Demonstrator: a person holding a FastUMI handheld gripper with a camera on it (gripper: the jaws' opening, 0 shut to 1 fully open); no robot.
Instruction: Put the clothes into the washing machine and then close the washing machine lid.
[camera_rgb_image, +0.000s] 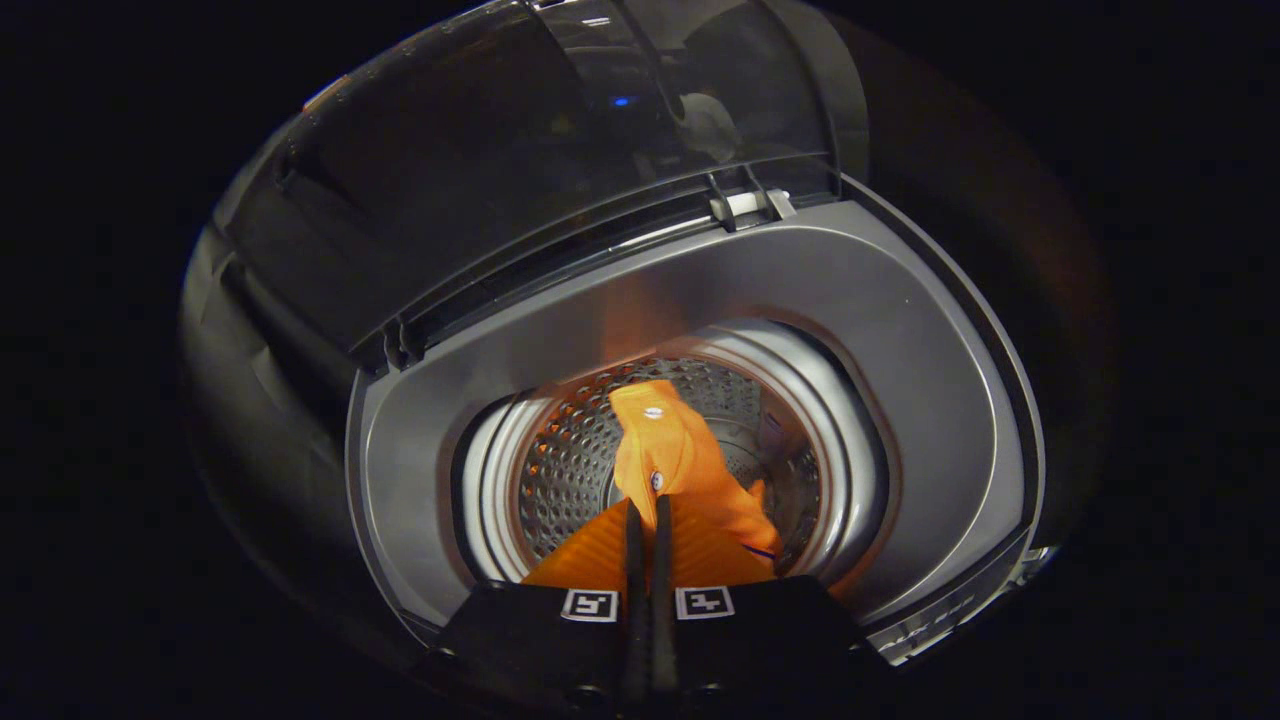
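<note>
item: orange garment (690, 470), held over the open drum (560, 460) of a top-loading washing machine (880, 330). holder: the gripper (648, 510), its two fingers pressed almost together with a fold of the cloth pinched between them just at the tips. position: the garment hangs from the fingertips down into the mouth of the drum, most of its length already below the grey top rim, the perforated steel wall showing behind and beside it. step in hand, as judged: lowering and dropping the cloth. to do it well, carry the pinch further down past the inner ring so that no hem lies across the rim, then spread the fingers fully and lift straight up, so the fabric slips free and does not trail out with them. lid (520, 160): dark, see-through, standing raised on its hinges beyond the drum, not yet closed; any cloth left on the rim would foul it. appearance of the garment: bright orange, soft and creased, folded on itself, a ribbed stretch close under the fingers, two small pale round fittings that may be snaps, a thin dark trim at one lower edge; kind of garment not told.
</note>
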